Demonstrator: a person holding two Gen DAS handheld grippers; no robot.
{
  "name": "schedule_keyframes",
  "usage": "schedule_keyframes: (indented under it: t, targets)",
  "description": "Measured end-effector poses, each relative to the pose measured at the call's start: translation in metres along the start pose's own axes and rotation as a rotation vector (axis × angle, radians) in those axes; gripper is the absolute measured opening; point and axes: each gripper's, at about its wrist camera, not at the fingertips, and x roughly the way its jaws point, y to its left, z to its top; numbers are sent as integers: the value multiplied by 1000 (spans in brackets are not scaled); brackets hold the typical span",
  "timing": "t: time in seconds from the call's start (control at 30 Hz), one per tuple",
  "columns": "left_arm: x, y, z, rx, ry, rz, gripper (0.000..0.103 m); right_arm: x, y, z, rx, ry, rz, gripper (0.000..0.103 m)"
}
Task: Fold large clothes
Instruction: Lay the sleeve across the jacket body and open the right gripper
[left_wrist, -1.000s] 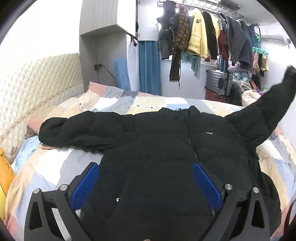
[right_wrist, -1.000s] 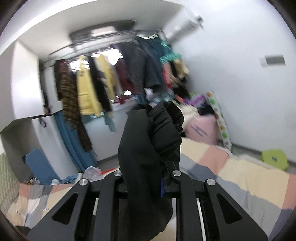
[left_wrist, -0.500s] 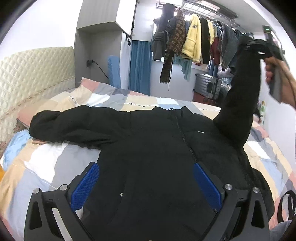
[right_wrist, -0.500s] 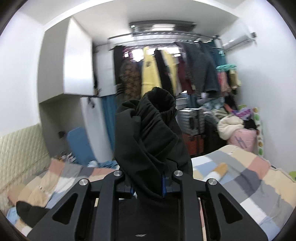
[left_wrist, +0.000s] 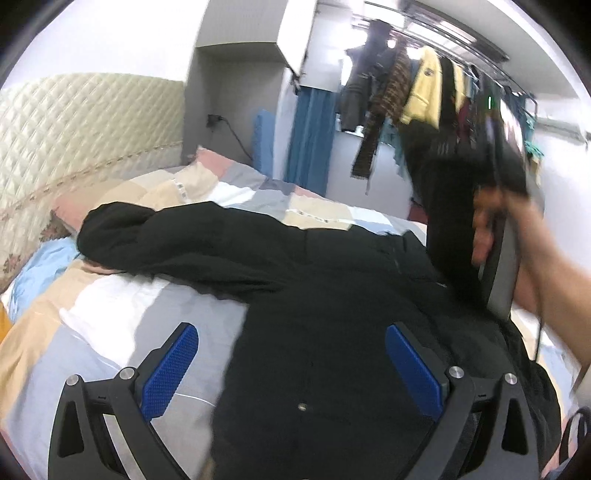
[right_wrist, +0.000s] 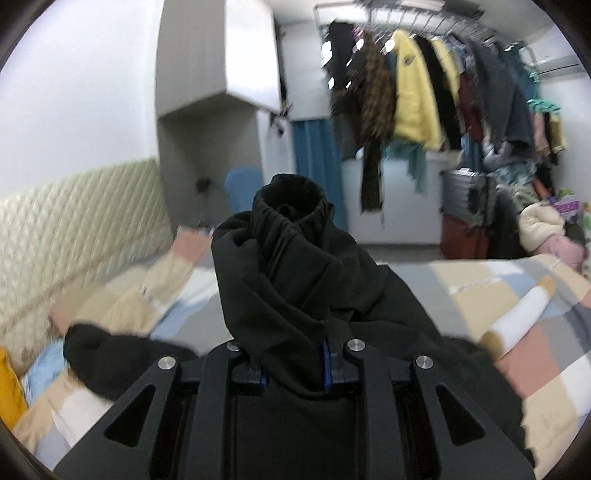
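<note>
A large black puffer jacket (left_wrist: 314, 302) lies front up on the bed, its left sleeve (left_wrist: 147, 232) stretched out toward the headboard. My left gripper (left_wrist: 291, 369) is open and empty, its blue pads just above the jacket's lower body. My right gripper (right_wrist: 291, 373) is shut on the jacket's right sleeve (right_wrist: 295, 258), with the cuff standing up past the fingers. In the left wrist view the right gripper (left_wrist: 498, 221) holds that sleeve (left_wrist: 443, 206) raised over the jacket's right shoulder.
The bed has a patchwork cover (left_wrist: 110, 325) and a quilted cream headboard (left_wrist: 74, 133) on the left. A rail of hanging clothes (right_wrist: 424, 92) and a blue curtain (left_wrist: 310, 136) stand behind the bed. A suitcase (right_wrist: 465, 214) and piled items sit at the right.
My right gripper has carried the sleeve up and leftward, from out at the jacket's right side to above its right shoulder. My left gripper stays open over the jacket.
</note>
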Motion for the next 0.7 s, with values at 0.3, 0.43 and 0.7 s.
schedule_keyframes:
  t: [0.3, 0.43, 0.7]
  targets:
    - [23, 31, -5, -79, 58, 7, 103, 79, 37, -111, -85, 281, 89, 22]
    - [31, 21, -9, -45, 68, 12, 103, 104, 39, -154, -143, 379, 77, 22]
    - [46, 12, -14, -24, 105, 9, 103, 102, 42, -156, -139, 419, 80, 24]
